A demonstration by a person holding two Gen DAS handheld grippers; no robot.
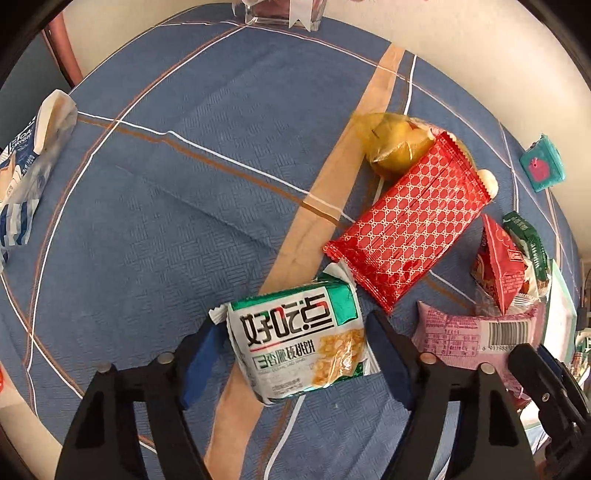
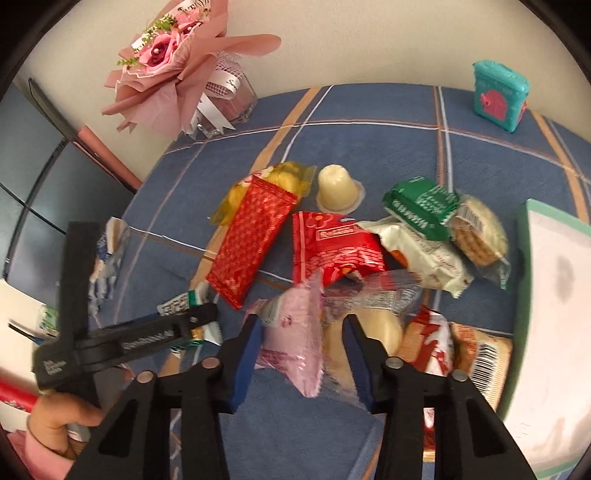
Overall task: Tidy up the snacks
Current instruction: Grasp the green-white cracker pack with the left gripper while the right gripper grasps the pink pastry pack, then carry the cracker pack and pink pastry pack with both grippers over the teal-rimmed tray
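both claws closing in on snack packets on the blue checked worktop

your left claw (image 1: 295,354) straddles the white-and-green biscuit packet (image 1: 299,343), pads seemingly not yet pressing; your right claw (image 2: 301,354) pinches the pink packet (image 2: 291,343). next, squeeze and lift clear; the red wafer pack (image 1: 410,225) lies just beside, crowding the way.

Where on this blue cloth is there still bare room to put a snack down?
The widest bare patch lies between the blue-white packet, the glass vase and the red patterned packet. Right of that red packet, snacks crowd up to the white box.
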